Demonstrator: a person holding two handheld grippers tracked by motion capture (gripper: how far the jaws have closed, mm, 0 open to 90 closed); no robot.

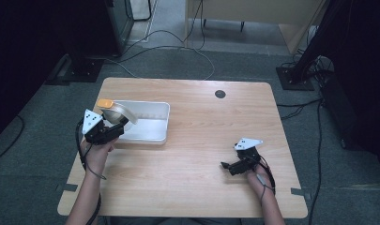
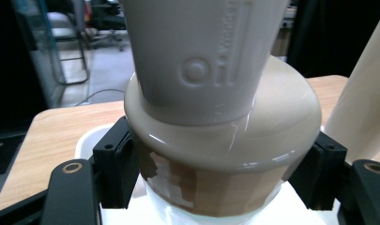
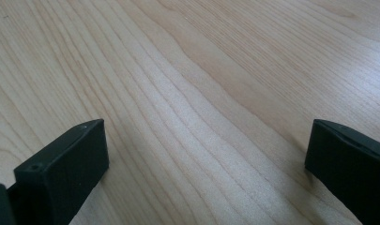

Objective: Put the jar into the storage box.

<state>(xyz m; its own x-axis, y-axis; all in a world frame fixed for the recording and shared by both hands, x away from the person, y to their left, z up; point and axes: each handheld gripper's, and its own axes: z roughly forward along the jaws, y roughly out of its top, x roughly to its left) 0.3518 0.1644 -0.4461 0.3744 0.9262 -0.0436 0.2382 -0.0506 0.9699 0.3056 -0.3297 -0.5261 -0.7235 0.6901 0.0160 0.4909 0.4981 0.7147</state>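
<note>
Left tongs point(image 2: 211, 173) clamped on a cream glazed ceramic oil bottle point(image 2: 216, 117) with "Oil" embossed on its body, jaws pressed against both sides of its broad beige shoulder. In the high view, held tilted above the near-left end of a white rectangular plastic tub point(image 1: 152, 123), with the bottle's orange cap point(image 1: 104, 102) just past the tub's left rim. Right tongs point(image 1: 235, 164) spread wide and empty, low over bare wood well apart from the tub.

Probably a placing or lifting step at the tub, though none stated. Best handled slowly: glazed surface likely slippery, so keep firm pressure at the shoulder, keep the bottle clear of the tub wall, and release only once it rests fully supported.

Light wooden worktop point(image 1: 201, 154) with rounded corners and a round dark cable port point(image 1: 220, 93) near the far edge. Grey carpet beyond, loose cables, black stand bases at both far corners, dark surroundings.
</note>
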